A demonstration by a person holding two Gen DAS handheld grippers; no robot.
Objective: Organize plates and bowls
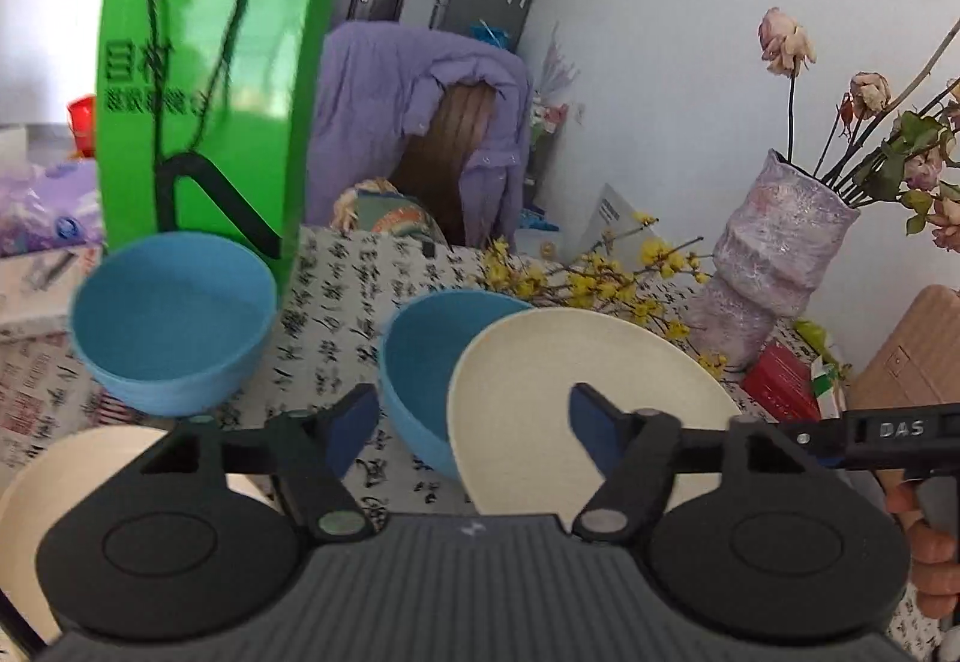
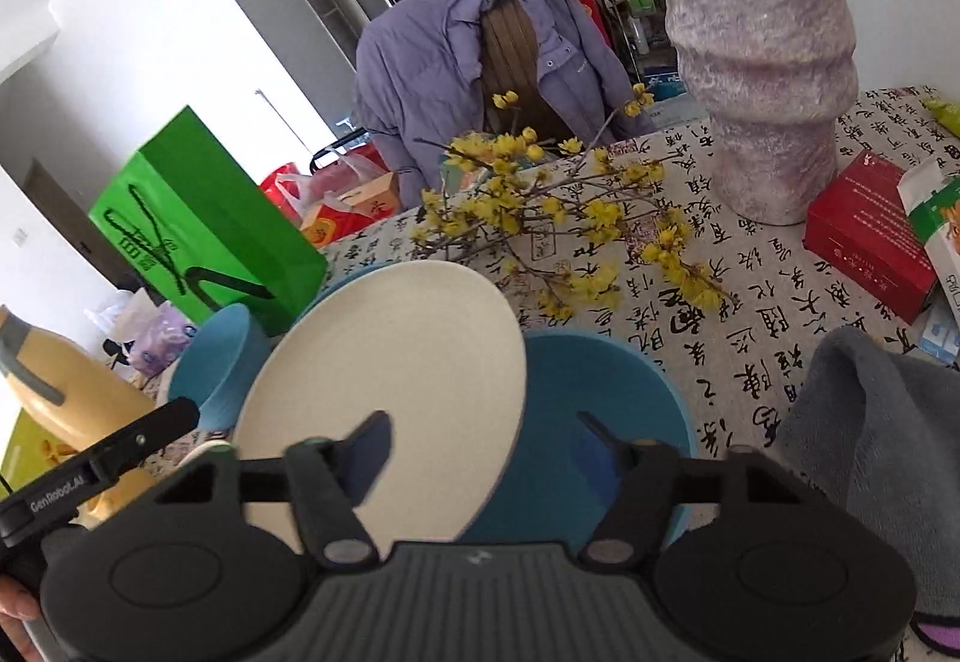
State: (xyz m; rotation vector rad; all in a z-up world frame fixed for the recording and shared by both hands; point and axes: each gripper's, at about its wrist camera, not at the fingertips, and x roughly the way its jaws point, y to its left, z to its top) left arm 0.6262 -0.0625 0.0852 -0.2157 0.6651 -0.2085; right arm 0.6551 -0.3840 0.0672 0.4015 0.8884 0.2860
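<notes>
A cream plate [image 1: 540, 398] [image 2: 390, 374] stands tilted on edge among blue bowls on the patterned tablecloth. In the left wrist view a blue bowl [image 1: 414, 380] sits just behind its left edge, and my left gripper [image 1: 474, 416] straddles that bowl's wall and the plate's rim, pads apart from both. A second blue bowl [image 1: 174, 314] [image 2: 210, 362] rests by the green bag. Another cream plate [image 1: 78, 488] lies at lower left. In the right wrist view my right gripper [image 2: 486, 446] spans the plate's right edge and a large blue bowl [image 2: 624, 398], with nothing pressed.
A green paper bag [image 1: 204, 110] [image 2: 204, 224] stands at the back left. A tall mauve vase [image 1: 774, 254] [image 2: 762, 56], yellow flower branches [image 2: 570, 218], a red box [image 2: 864, 248], a grey cloth [image 2: 888, 434] and a yellow flask [image 2: 72, 404] crowd the table. A chair with a purple jacket [image 2: 456, 56] stands behind.
</notes>
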